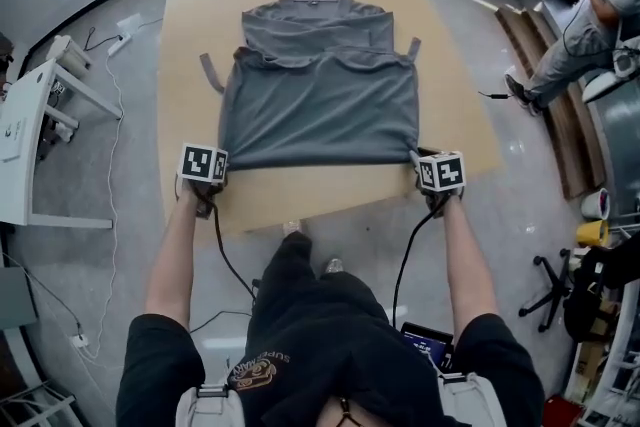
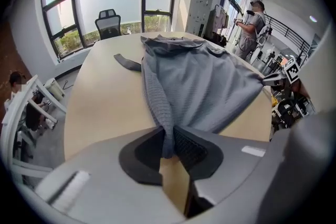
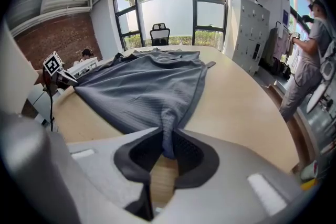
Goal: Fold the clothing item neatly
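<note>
Grey ribbed-knit garment point(image 1: 318, 105) lies on the tan wooden table point(image 1: 190, 65); left gripper point(image 2: 168, 140) and right gripper point(image 3: 167, 147) each clamp a near-edge corner, probably to stretch it taut for folding.

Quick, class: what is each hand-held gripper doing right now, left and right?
Left hand-held gripper: closed on a near corner of the grey garment.
Right hand-held gripper: closed on the other near corner.

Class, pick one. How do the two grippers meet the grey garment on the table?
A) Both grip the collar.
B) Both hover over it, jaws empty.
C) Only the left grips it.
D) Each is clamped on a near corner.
D: the left gripper and right gripper each pinch a near corner of the garment.
</note>
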